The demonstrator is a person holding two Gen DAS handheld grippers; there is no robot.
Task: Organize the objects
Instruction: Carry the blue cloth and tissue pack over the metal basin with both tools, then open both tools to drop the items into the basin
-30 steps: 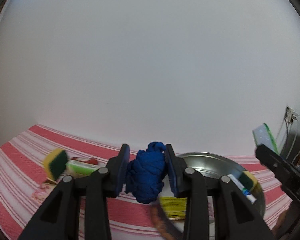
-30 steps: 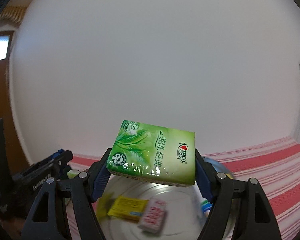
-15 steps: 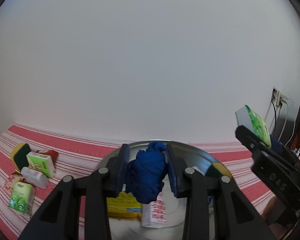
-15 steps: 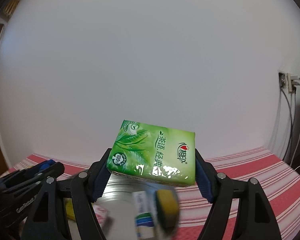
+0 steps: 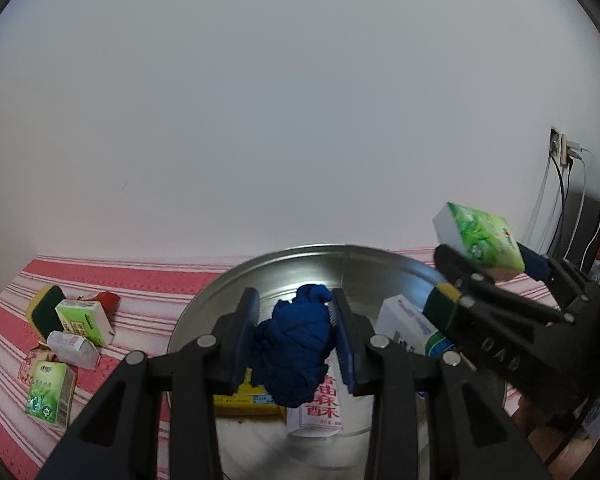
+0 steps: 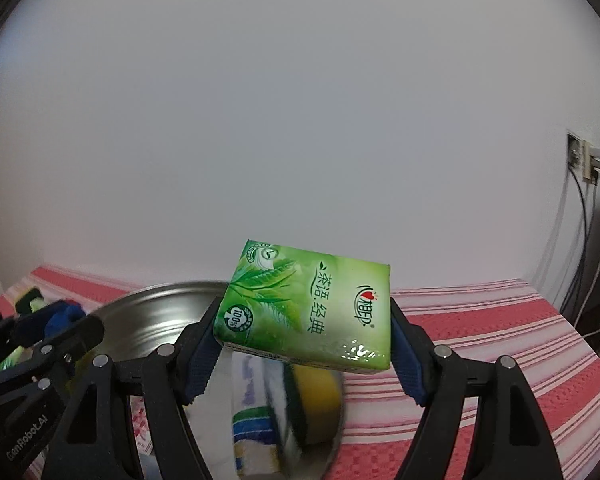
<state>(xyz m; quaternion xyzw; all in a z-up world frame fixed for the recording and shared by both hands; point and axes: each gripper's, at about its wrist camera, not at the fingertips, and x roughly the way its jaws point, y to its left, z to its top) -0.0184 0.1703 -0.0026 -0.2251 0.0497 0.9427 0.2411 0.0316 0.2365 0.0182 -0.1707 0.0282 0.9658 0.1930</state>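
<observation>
Left gripper (image 5: 294,346) was clamped on a bunched blue cloth (image 5: 296,344), the bundle's long axis running up and down between the blue pads, top knot poking toward the wall. It hung over the metal basin (image 5: 380,264). Right gripper (image 6: 302,338) was clenched on a green tissue pack (image 6: 306,312), long axis crosswise from pad to pad, printed face up and tilted down to the right, also above the basin rim (image 6: 156,300).

In the basin: a yellow packet (image 5: 244,398), a white box with red characters (image 5: 318,404), a white-and-blue box (image 5: 410,322), and a yellow-green sponge (image 5: 440,306).

Only the left view showed the pile out on the red-striped cloth (image 5: 140,280): another sponge (image 5: 44,312), two green packs (image 5: 86,320) (image 5: 48,394), and a white pack (image 5: 72,348). Only the right view showed the tissue pack's printed front. Farthest back, a wall socket with cables (image 6: 584,160).
</observation>
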